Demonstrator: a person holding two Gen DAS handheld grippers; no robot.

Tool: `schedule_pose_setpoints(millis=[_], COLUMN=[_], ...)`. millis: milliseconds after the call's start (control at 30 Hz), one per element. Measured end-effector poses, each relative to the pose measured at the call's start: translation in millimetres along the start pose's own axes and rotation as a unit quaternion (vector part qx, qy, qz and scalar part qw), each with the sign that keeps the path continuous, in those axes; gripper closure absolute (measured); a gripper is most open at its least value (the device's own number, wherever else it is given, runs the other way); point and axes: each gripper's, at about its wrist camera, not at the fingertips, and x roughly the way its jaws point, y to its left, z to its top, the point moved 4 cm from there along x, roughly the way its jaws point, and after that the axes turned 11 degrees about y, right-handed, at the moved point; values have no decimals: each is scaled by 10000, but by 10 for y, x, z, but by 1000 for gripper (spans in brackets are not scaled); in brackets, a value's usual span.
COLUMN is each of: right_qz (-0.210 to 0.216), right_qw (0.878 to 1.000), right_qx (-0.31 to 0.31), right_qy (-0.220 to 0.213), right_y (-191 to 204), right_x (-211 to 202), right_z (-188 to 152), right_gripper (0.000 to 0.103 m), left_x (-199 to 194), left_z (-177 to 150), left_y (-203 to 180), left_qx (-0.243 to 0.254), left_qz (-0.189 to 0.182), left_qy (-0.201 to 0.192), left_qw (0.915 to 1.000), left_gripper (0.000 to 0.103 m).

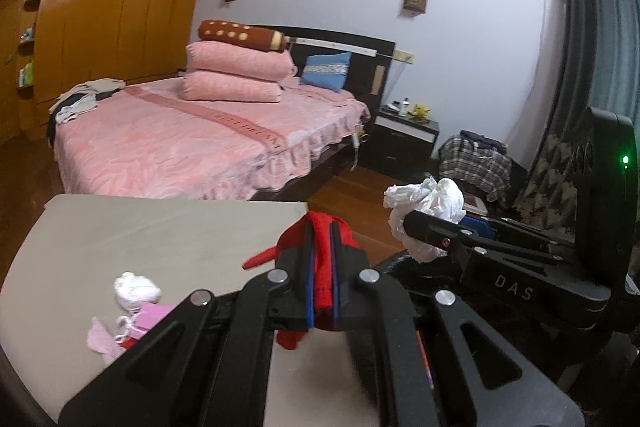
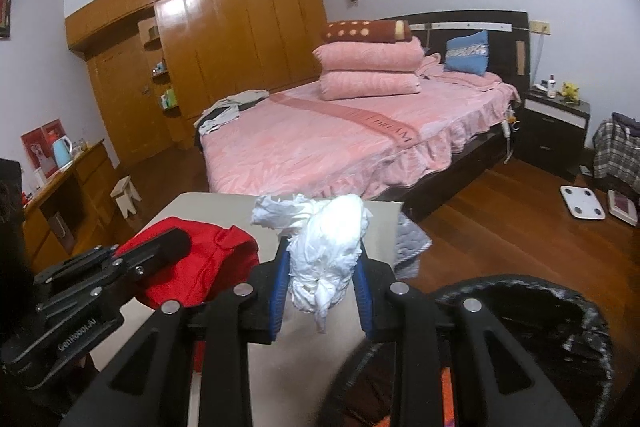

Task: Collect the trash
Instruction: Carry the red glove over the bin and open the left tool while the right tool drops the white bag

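Observation:
My left gripper (image 1: 322, 259) is shut on a red crumpled bag (image 1: 325, 267) and holds it above the grey table (image 1: 160, 235). The red bag also shows in the right wrist view (image 2: 200, 259), with the left gripper (image 2: 176, 243) on it. My right gripper (image 2: 322, 267) is shut on a crumpled white tissue wad (image 2: 324, 239), held near the table's right edge. The wad also shows in the left wrist view (image 1: 424, 203) with the right gripper (image 1: 416, 223). A black-lined trash bin (image 2: 520, 327) sits below right. A white tissue ball (image 1: 136, 289) and pink scraps (image 1: 120, 331) lie on the table.
A pink bed (image 2: 340, 139) stands beyond the table. A dark nightstand (image 2: 556, 123), a plaid bag (image 2: 616, 151) and a white scale (image 2: 582, 207) are on the wood floor at right. A wooden wardrobe (image 2: 224, 47) and a desk with a kettle (image 2: 62, 151) are at left.

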Motion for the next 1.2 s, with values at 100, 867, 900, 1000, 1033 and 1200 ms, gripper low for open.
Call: schedule_pose_setpoints(millis=[100,867,900,1000,1033,1200], right_qz=[-136,-1287,-1331,-1469,-1488,-1588], right_qw=[9999,9885,9878,9852,9848,9829], right_qx=[44,794,812,875,886,922], right_qy=[-43,17,30,95,105,127], right_y=[-123,-1346,-1391,-1499,-1519,-1587], right_x=[-139,-858,-864,-859,-871,-877], right_z=[-53,-695,-713,-773,-808,-869], right_gripper=[74,73,73,68,65,43], left_x=[13,402,433,533,547,596], left_z=[-5,-249,-260,-285,-287,-358], left_y=[-181,-1380,-1421,-1500,-1500,-1431], left_qx=[90,751,774,802,789,766], left_qz=[-132,-1076,-1113,-1217,-1219,-1122], left_qy=[1,395,426,548,569,709], left_qw=[9999,9906,9898,9878,9878,9882], left_gripper=[98,98,98,92,81,60])
